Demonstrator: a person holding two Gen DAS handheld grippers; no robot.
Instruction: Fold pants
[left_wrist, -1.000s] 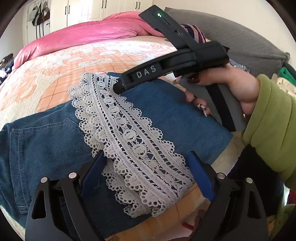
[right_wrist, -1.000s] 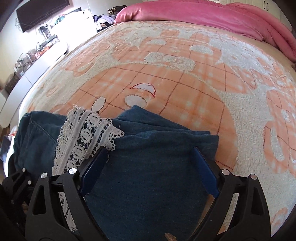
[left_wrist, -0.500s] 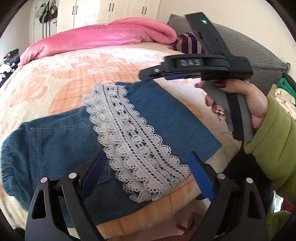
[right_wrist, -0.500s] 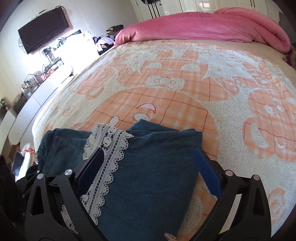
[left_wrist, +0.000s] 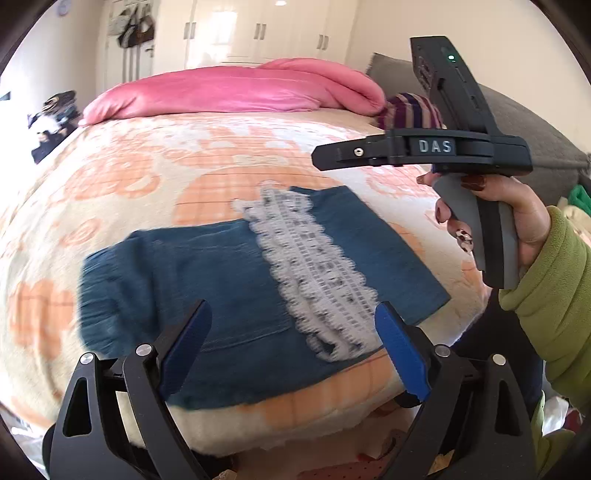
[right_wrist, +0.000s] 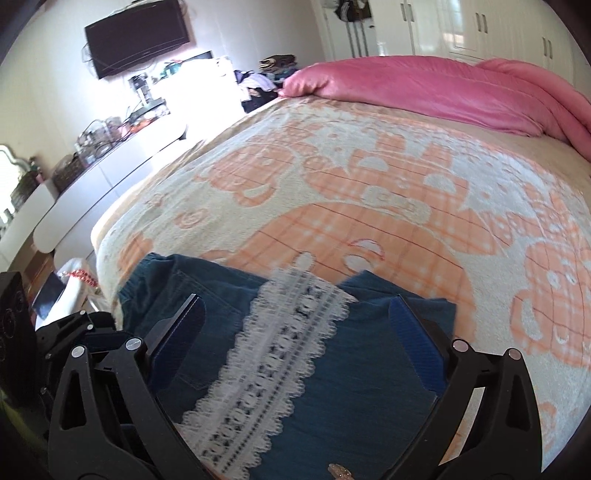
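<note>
Your pants (left_wrist: 221, 280) lie folded on the bed (left_wrist: 155, 177), lace band (left_wrist: 314, 269) across them running 11 to 5 o'clock. Your left gripper (left_wrist: 291, 343) and right gripper (right_wrist: 295, 332) both hang above, jaws apart, holding nothing.

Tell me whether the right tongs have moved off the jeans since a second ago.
Yes. In the left wrist view the right tongs, earlier resting low on the jeans, now hang clear above them, lifted up toward the pink duvet.
</note>
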